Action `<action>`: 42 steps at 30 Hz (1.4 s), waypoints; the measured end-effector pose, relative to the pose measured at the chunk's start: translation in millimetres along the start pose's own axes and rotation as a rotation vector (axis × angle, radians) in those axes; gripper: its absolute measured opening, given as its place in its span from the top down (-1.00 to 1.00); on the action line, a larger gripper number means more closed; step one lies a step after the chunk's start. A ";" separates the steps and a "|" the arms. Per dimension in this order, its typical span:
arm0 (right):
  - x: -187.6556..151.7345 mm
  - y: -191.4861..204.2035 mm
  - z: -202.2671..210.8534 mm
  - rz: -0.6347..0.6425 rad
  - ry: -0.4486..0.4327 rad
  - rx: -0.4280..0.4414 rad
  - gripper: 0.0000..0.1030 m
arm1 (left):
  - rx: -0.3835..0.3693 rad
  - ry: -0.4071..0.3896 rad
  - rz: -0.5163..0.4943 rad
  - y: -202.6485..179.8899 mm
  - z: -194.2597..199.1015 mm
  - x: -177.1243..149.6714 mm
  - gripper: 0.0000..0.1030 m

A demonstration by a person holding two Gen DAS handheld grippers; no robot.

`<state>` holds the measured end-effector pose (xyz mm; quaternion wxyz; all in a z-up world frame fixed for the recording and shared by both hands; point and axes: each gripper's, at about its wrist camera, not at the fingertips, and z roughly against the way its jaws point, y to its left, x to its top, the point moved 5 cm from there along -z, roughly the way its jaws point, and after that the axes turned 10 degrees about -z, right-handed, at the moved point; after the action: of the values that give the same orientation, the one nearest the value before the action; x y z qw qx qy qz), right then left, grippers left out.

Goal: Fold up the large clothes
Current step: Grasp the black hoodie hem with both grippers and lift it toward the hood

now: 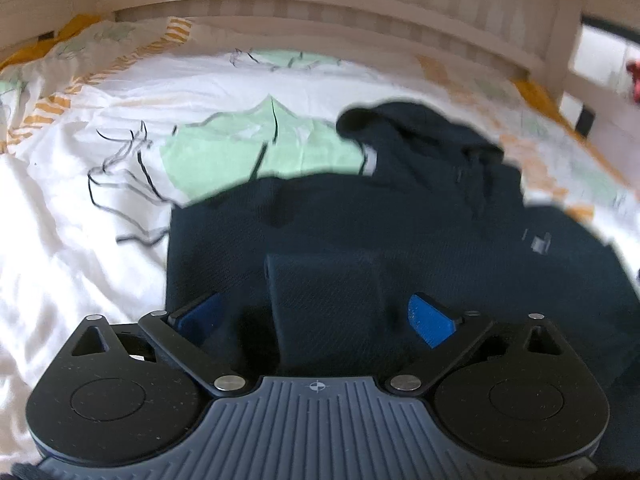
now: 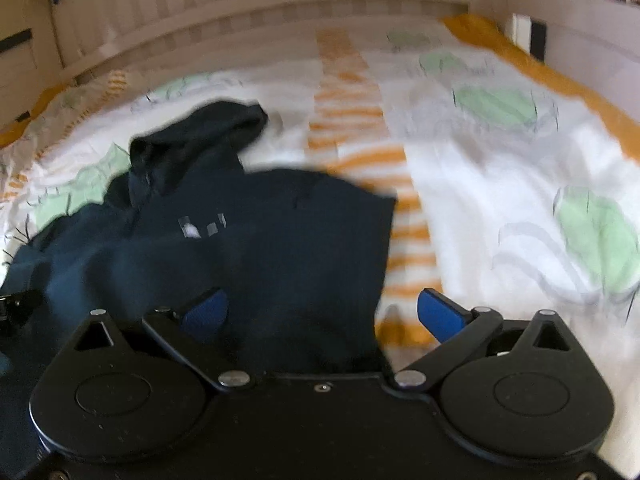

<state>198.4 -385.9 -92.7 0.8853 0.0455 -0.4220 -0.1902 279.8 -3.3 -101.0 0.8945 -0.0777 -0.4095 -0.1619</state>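
A dark navy hooded sweatshirt (image 1: 420,220) lies spread on the bed, its hood (image 1: 400,120) pointing toward the headboard and a small pale logo on the chest. A folded sleeve (image 1: 324,300) lies across its body. My left gripper (image 1: 318,316) hovers just over that sleeve, its blue pads wide apart and touching nothing. In the right wrist view the same sweatshirt (image 2: 248,232) fills the left half. My right gripper (image 2: 324,312) stands open above its right side edge, one pad over the cloth, the other over the duvet. Both views are blurred.
The bed's duvet (image 2: 500,168) is white with green shapes and orange stripes, rumpled on the left (image 1: 60,220). A pale slatted bed frame (image 1: 320,12) runs along the far side. Dark hardware (image 2: 16,306) shows at the right wrist view's left edge.
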 end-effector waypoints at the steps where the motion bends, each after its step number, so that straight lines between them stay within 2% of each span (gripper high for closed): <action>1: 9.2 3.8 1.2 0.001 -0.017 0.014 -0.97 | -0.007 -0.018 0.017 0.9 4.9 9.9 -0.94; 4: 32.8 14.5 -4.5 -0.021 -0.041 0.058 -0.97 | -0.019 -0.074 0.003 -2.3 11.0 43.3 -0.94; 6: 47.9 24.1 -15.8 -0.043 -0.050 0.094 -0.97 | -0.035 -0.081 -0.008 -5.0 4.1 65.2 -0.94; 11: 74.3 49.7 -63.5 -0.064 -0.054 0.175 -0.53 | -0.085 -0.073 0.034 -11.4 -35.0 105.5 -0.94; 14: 81.8 65.0 -99.3 -0.067 -0.031 0.209 -0.29 | -0.070 -0.056 -0.003 -19.0 -68.1 120.1 -0.94; 16: 83.7 76.1 -121.2 -0.047 -0.018 0.219 -0.23 | -0.059 -0.036 -0.033 -23.9 -91.7 124.0 -0.94; 18: 84.2 85.2 -144.6 -0.015 -0.010 0.199 -0.22 | -0.053 -0.016 -0.053 -24.7 -111.0 125.3 -0.93; 21: 86.8 90.1 -173.7 -0.004 -0.003 0.171 -0.18 | -0.015 -0.013 -0.084 -25.7 -136.9 128.2 -0.81; 26: 94.8 85.5 -200.4 -0.075 -0.023 0.175 -0.18 | 0.045 -0.014 -0.179 -27.0 -170.6 138.9 -0.81; 29: 93.2 85.0 -215.3 -0.063 -0.017 0.154 -0.19 | 0.079 -0.007 -0.212 -23.8 -187.3 143.7 -0.81; 34: 89.7 78.3 -221.8 -0.106 -0.024 0.174 -0.21 | 0.110 -0.004 -0.232 -17.9 -210.8 151.7 -0.82; 38: 94.3 81.6 -221.4 -0.089 -0.024 0.172 -0.24 | 0.153 -0.023 -0.280 -18.8 -220.5 161.0 -0.82; 40: 99.0 84.9 -223.0 -0.069 -0.031 0.162 -0.24 | 0.197 -0.031 -0.268 -14.4 -221.4 165.6 -0.78; 42: 104.4 86.7 -225.0 -0.054 -0.040 0.150 -0.24 | 0.236 -0.031 -0.188 -0.9 -219.4 166.8 -0.69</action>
<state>455.9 -363.0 -139.6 0.8654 0.1194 -0.4511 -0.1828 536.8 -101.5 -117.8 0.8718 0.0645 -0.4450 -0.1945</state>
